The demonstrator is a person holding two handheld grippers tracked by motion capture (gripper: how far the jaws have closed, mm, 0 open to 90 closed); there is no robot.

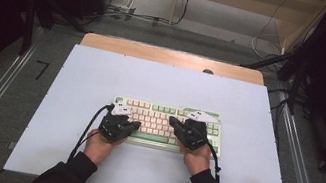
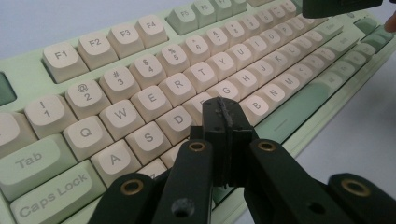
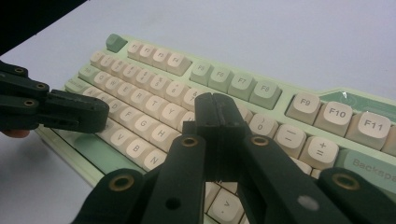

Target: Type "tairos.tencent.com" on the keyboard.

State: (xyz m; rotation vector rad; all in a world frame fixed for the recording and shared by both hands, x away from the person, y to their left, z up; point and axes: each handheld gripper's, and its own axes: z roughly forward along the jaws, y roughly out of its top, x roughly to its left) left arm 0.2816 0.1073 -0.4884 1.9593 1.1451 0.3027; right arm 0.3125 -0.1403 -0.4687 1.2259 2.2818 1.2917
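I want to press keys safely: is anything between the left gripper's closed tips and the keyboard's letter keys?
Nothing visible does. The left gripper, jaws shut, sits right over the keyboard near F and G; the right gripper hangs apart, over the far end.

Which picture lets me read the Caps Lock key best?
The left gripper view: the pale green Caps Lock key sits close, its lettering readable, left of the shut left tongs. The high view shows the whole cream-and-green keyboard too small to read. In the right gripper view that corner is blurred.
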